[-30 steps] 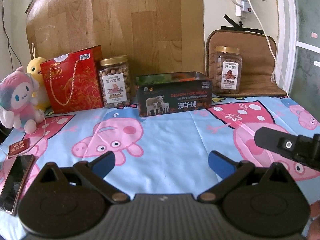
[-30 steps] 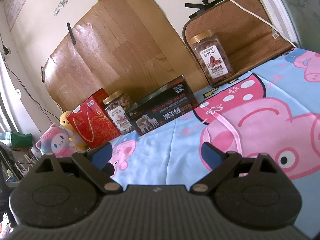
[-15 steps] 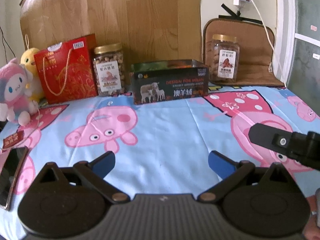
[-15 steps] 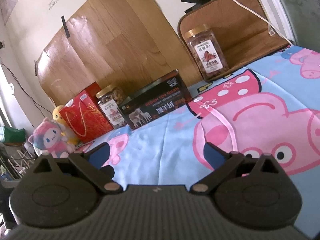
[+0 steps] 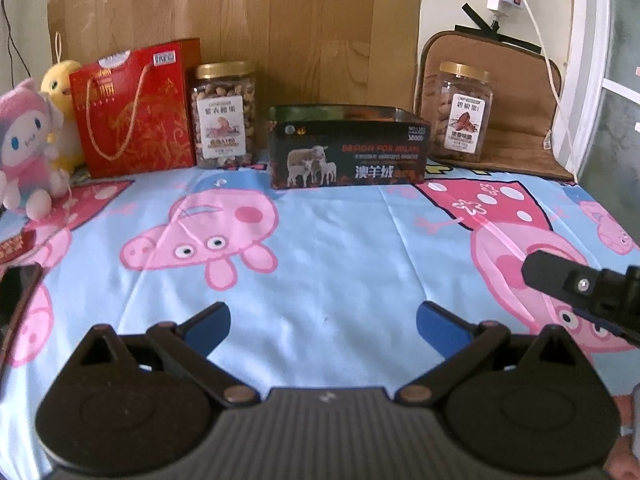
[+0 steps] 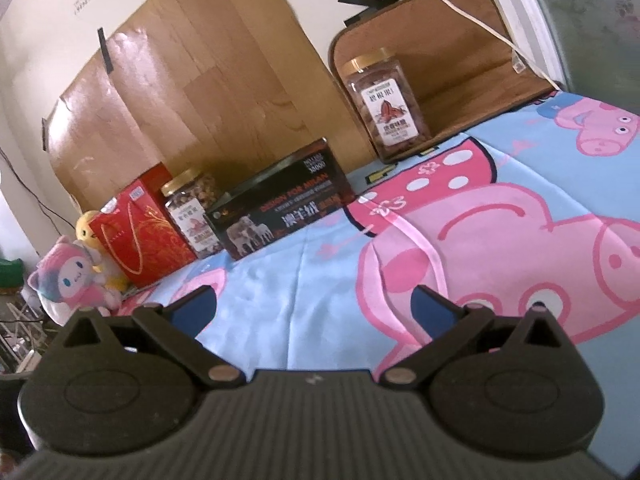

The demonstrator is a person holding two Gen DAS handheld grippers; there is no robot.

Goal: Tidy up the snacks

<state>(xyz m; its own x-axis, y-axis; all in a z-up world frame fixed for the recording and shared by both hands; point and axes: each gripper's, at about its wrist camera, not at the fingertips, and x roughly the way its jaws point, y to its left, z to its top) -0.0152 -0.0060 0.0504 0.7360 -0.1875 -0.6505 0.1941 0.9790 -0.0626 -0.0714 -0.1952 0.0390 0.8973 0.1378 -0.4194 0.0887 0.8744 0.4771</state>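
Note:
Along the back of the table stand a red gift bag [image 5: 134,110], a gold-lidded nut jar [image 5: 224,116], a black tin box with sheep on it [image 5: 348,148] and a second gold-lidded jar [image 5: 462,114] on a brown mat. They also show in the right wrist view: the bag [image 6: 144,228], the nut jar [image 6: 194,212], the tin [image 6: 280,216] and the second jar [image 6: 384,108]. My left gripper [image 5: 323,322] is open and empty, well in front of the tin. My right gripper [image 6: 312,306] is open and empty; part of it shows in the left wrist view [image 5: 580,284].
A blue tablecloth with pink pigs [image 5: 320,248] covers the table. Plush toys [image 5: 28,148] sit at the far left, with a phone [image 5: 16,292] at the left edge. A wooden board [image 5: 240,20] leans on the wall. A white cable [image 5: 548,52] hangs at the right.
Both grippers have moved forward toward the back row of snacks, which now looks larger. Both stay open and empty.

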